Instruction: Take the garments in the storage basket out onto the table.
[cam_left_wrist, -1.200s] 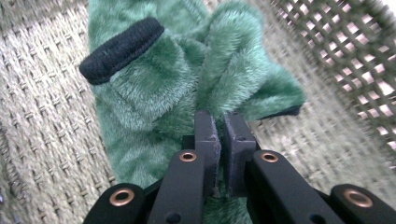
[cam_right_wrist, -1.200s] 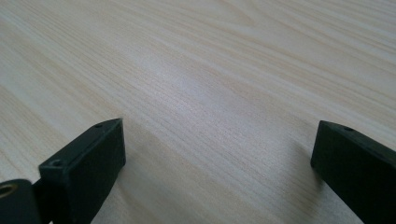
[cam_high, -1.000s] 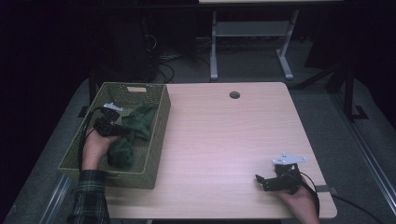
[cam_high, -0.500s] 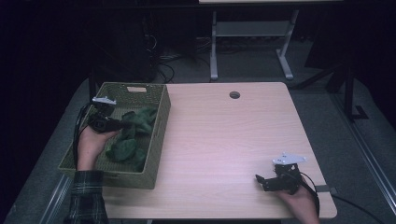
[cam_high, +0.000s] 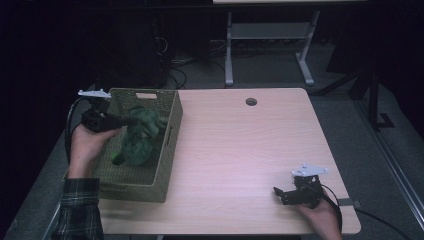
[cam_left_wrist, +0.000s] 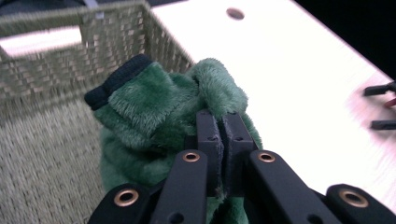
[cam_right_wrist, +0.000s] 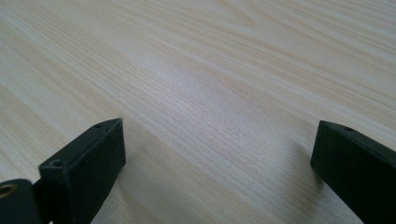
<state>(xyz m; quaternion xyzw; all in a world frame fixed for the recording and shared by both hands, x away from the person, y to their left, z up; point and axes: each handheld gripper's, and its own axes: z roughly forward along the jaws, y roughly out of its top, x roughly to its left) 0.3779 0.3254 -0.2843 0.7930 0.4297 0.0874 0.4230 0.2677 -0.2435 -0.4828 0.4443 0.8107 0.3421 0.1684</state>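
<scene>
Green plush cloth (cam_high: 139, 142) hangs over the woven basket (cam_high: 170, 137) at the bench's (cam_high: 240, 150) left edge, its lower folds down inside the basket. Left claw (cam_high: 131, 120) is clamped on a fold of that cloth; in the left gripper view its jaws press together on the fuzzy fabric (cam_left_wrist: 187, 112), which has a dark ribbed cuff (cam_left_wrist: 116, 81). Right claw (cam_high: 278, 194) rests near the bench's front right corner, jaws apart with bare wood (cam_right_wrist: 210, 102) between them.
</scene>
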